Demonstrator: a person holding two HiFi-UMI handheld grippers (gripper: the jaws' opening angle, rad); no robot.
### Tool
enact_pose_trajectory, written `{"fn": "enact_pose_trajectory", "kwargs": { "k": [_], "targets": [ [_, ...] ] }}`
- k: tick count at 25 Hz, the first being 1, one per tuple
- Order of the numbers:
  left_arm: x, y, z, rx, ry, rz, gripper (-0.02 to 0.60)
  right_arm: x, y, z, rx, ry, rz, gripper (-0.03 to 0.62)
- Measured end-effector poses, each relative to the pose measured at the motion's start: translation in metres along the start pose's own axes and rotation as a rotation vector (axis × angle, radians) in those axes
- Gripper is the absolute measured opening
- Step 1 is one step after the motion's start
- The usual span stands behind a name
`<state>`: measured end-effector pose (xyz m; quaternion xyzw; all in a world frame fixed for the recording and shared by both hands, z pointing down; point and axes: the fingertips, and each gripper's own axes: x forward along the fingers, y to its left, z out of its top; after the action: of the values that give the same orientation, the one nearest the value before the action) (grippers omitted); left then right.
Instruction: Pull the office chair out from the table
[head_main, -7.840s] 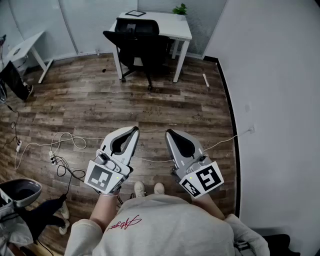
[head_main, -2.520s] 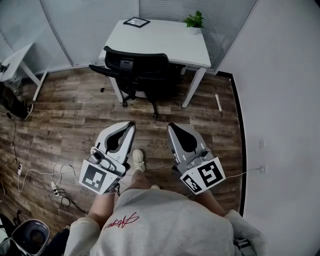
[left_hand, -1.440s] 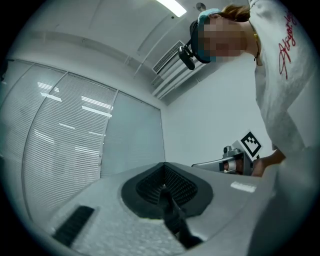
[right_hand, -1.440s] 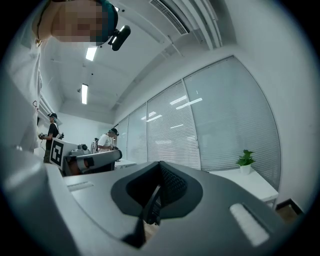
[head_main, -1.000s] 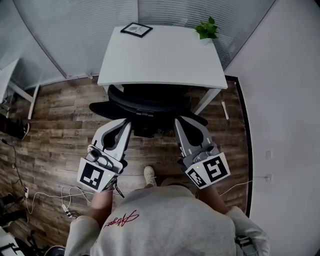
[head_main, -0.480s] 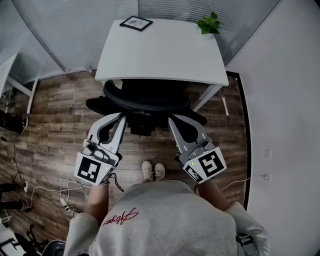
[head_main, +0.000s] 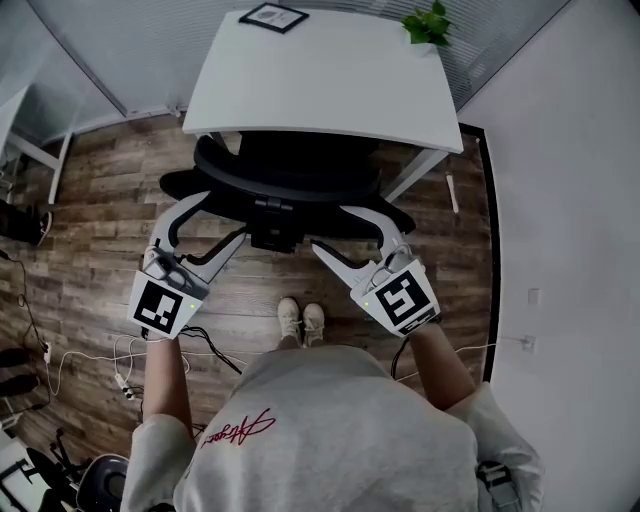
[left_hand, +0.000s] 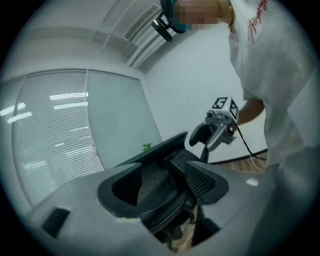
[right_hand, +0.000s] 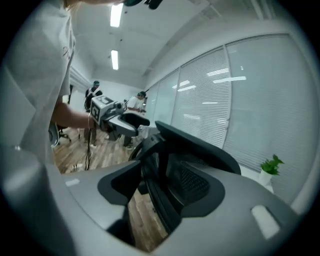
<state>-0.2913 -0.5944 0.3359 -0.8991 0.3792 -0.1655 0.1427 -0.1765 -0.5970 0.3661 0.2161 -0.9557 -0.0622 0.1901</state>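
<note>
The person's 2 pale shoes (head_main: 301, 322) stand together on the wood-plank floor (head_main: 90, 230). Just ahead of them, the left gripper (head_main: 222, 214) and the right gripper (head_main: 331, 229) reach in at either side of the black office chair (head_main: 285, 180). Each gripper view shows its 2 jaws spread apart, with an edge of the chair's mesh backrest (right_hand: 192, 182) standing in the gap between them. Whether any pad actually presses against the frame is hard to tell through the wide-angle lenses. The chair sits tucked in, with its seat under the white desk (head_main: 320, 85) and the top of its backrest just at the desktop's near edge. Along the far side of the desk, a framed picture (head_main: 272, 14) lies at the left corner and a small potted plant (head_main: 430, 22) stands at the right corner. Behind the desk runs a wall of slatted blinds (right_hand: 215, 100).
</note>
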Motion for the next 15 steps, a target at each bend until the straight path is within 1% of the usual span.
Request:
{"fn": "enact_pose_trajectory", "kwargs": {
  "k": [1,2,4,7,11,13,15],
  "targets": [
    [0.001,-0.003,-0.009,0.070,0.055,-0.036,0.277,0.002,0.002,-0.007,-0.049,0.042,0.016,0.233],
    [0.001,-0.005,-0.016,0.110,0.092,-0.064,0.288,0.004,0.004,-0.013,-0.091,0.074,0.027,0.235],
    [0.003,-0.007,-0.031,0.142,0.139,-0.095,0.290,0.006,0.006,-0.023,-0.152,0.121,0.043,0.235],
    [0.007,-0.012,-0.056,0.196,0.207,-0.124,0.295,0.012,0.010,-0.036,-0.208,0.180,0.065,0.230],
    [0.016,-0.024,-0.090,0.332,0.345,-0.203,0.296,0.020,0.010,-0.051,-0.316,0.274,0.055,0.230],
    [0.021,-0.028,-0.099,0.371,0.384,-0.230,0.296,0.023,0.006,-0.058,-0.359,0.317,0.046,0.230],
    [0.025,-0.030,-0.103,0.391,0.403,-0.243,0.296,0.026,0.002,-0.062,-0.376,0.339,0.041,0.230]
  ]
}}
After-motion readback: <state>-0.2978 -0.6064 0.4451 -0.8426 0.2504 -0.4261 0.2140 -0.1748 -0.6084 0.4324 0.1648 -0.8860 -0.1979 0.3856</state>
